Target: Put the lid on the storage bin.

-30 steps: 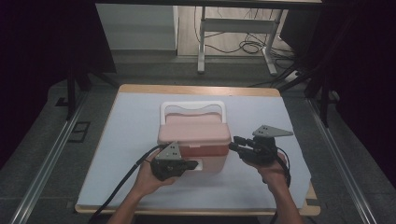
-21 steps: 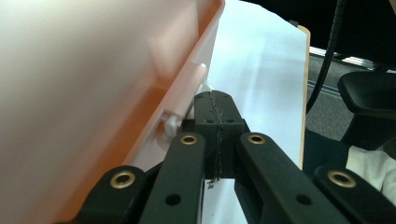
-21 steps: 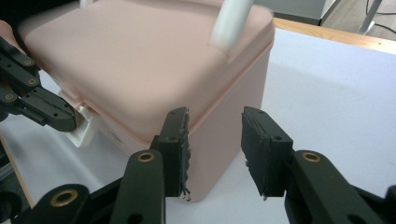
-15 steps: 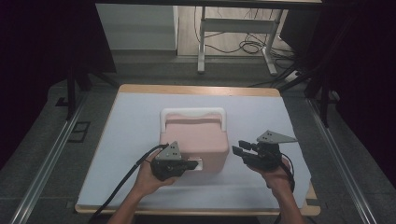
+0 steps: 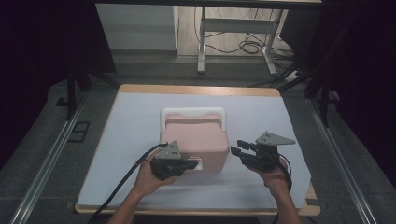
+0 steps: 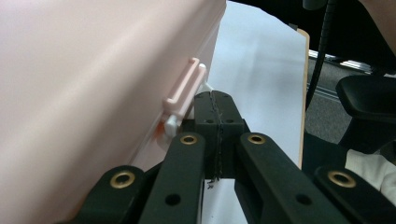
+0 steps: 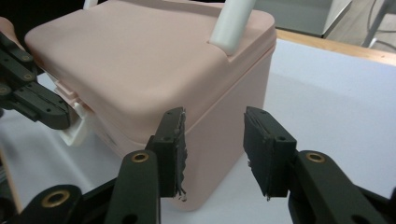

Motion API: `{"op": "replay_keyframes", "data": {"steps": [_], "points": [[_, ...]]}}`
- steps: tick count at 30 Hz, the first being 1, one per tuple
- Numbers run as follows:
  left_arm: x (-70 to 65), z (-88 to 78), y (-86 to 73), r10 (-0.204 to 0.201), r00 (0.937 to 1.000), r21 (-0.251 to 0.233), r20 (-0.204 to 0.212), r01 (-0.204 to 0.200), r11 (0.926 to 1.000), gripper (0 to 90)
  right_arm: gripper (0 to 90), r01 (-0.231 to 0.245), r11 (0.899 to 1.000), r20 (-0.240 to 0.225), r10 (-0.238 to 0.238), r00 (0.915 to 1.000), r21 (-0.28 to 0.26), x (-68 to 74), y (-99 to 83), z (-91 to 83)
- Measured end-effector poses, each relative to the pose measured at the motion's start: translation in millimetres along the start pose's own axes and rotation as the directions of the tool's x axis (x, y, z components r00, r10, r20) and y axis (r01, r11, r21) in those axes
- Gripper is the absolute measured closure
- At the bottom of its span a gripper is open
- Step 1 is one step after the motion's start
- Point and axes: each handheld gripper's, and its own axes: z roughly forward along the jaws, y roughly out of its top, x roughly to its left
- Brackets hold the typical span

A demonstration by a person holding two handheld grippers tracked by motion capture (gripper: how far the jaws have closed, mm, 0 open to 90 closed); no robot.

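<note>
White table sheet: your pink box, white-handled, sits between left gripper, pressed together at its latch, and right gripper, spread, just been opening.

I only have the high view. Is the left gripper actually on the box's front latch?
Observer: The left gripper has its jaws shut together, tips right at the white latch of the pink box; I can't tell if they grip it.
Operator: And the right gripper?
Observer: The right gripper has just been opening; its jaws stand apart with nothing pinched, the box's corner just ahead of them.
Operator: Lid up at all?
Observer: In the right gripper view the lid looks down, the white handle rising from its top.
</note>
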Motion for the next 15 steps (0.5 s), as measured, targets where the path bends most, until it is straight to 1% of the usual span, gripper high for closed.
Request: {"op": "replay_keyframes", "data": {"steps": [5,8,11,15], "points": [[-0.3,-0.2,0.1,-0.003,1.0000,-0.003,-0.004,0.003,1.0000,90.0,57.8,0.019,1.000,0.005,-0.019,0.9998,-0.021,1.5,-2.3,-4.3],[-1.9,-1.0,0.6,0.002,0.9999,-0.001,-0.010,-0.002,1.0000,90.0,57.3,0.015,1.000,0.006,-0.015,0.9999,-0.025,0.1,-3.4,-6.5],[-3.3,-5.4,2.1,0.003,1.0000,-0.021,-0.005,-0.003,0.9998,88.2,56.8,0.013,1.000,0.008,-0.013,0.9999,-0.022,-2.0,-5.4,-8.1],[-5.1,-15.7,4.5,0.003,1.0000,-0.052,0.004,-0.003,0.9987,88.1,56.7,0.002,1.000,0.008,-0.002,1.0000,-0.022,-6.4,-9.6,-8.3]]}}
